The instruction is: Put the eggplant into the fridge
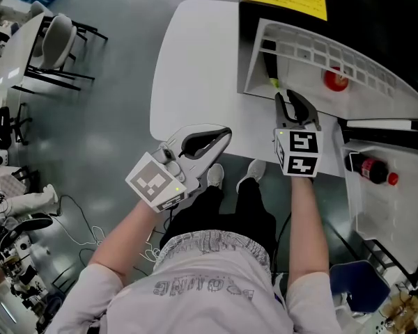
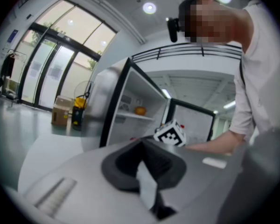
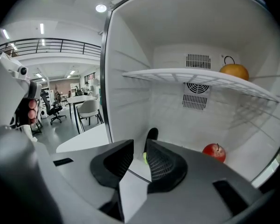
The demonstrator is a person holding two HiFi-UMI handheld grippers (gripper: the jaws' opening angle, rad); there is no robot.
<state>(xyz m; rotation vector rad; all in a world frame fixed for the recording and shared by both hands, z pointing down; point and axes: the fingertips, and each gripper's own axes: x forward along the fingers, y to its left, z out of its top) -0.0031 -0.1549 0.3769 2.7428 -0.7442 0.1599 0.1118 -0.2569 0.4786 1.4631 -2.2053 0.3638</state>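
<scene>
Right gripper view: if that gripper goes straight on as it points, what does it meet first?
Probably the eggplant, lying on the fridge floor by the left wall; it shows through the gap between the right gripper's open jaws. Beyond it, the fridge's back wall. Depth is unclear.

A worker in a short-sleeved white T-shirt (image 1: 202,284) with grey lettering across the back, black trousers (image 1: 219,211) and pale trainers (image 1: 214,175). The left gripper (image 1: 226,133) and right gripper (image 1: 281,97) share light grey shells, black jaw pads and a cube (image 1: 297,153) of black-and-white square markers.
</scene>
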